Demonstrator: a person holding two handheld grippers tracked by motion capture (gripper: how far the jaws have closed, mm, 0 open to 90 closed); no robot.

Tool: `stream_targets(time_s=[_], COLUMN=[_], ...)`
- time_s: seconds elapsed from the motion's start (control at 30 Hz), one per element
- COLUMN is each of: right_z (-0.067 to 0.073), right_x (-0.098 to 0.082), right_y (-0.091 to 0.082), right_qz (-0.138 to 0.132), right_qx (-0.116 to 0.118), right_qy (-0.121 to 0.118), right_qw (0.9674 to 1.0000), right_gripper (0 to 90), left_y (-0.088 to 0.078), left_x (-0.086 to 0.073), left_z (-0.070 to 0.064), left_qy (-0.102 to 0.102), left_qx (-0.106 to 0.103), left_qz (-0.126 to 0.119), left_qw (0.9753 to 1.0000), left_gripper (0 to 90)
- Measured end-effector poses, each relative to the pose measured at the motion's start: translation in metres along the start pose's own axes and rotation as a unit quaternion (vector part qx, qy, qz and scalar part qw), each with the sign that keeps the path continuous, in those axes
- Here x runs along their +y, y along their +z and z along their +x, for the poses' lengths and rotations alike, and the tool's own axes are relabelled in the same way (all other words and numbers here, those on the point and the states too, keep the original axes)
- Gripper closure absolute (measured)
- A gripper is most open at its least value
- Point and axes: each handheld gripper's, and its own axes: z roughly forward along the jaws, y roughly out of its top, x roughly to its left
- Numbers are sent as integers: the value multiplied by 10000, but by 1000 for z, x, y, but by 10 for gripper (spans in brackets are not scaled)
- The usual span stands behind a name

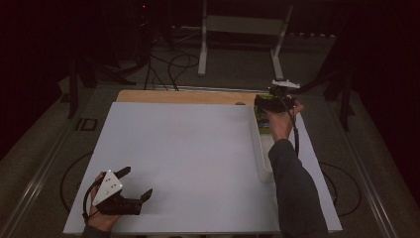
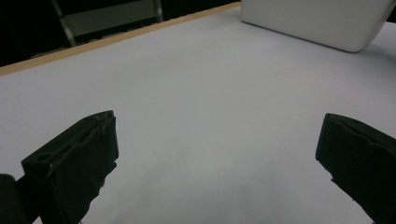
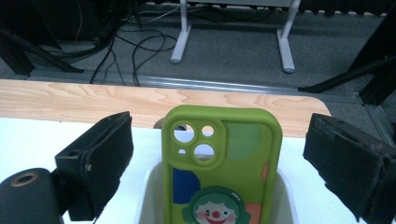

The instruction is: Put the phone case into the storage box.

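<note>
The right tool [image 3: 219,158] stands released around the green phone case [image 3: 222,163] in the white bin [image 1: 261,148] at two o'clock; withdrawing seems next. The left tool [image 1: 136,183] rests released.

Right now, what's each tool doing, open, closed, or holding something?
Left tool: open, nothing between the jaws.
Right tool: open, jaws apart from the green phone case between them.

free room: broad white surface [image 1: 188,158] bare from the left gripper [image 1: 134,184] across to the bin | obstacle: long white bin [image 1: 261,158] along the right side | obstacle: green phone case [image 3: 222,163] upright in the bin's far end, between the right gripper's [image 3: 219,154] wide-apart fingers, gaps either side
</note>
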Motion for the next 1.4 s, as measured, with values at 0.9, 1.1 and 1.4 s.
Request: stream_targets(time_s=[0.9,1.1,1.4], right_z=[13,13,20], right_x=[5,6,6], right_y=[-36,-45,-64], right_qz=[107,53,-31], right_qx=[689,864,1241], right_qy=[-302,-401,-700], right_qw=[9971,9954,9898], right_gripper=[83,82,83], left_y=[0,0,1], left_x=[1,1,1], left_z=[0,0,0], left_qy=[-16,-15,-15], left_qx=[11,4,-7], left_qz=[-36,-35,-28], left_qw=[10000,10000,10000], left_gripper=[0,0,0])
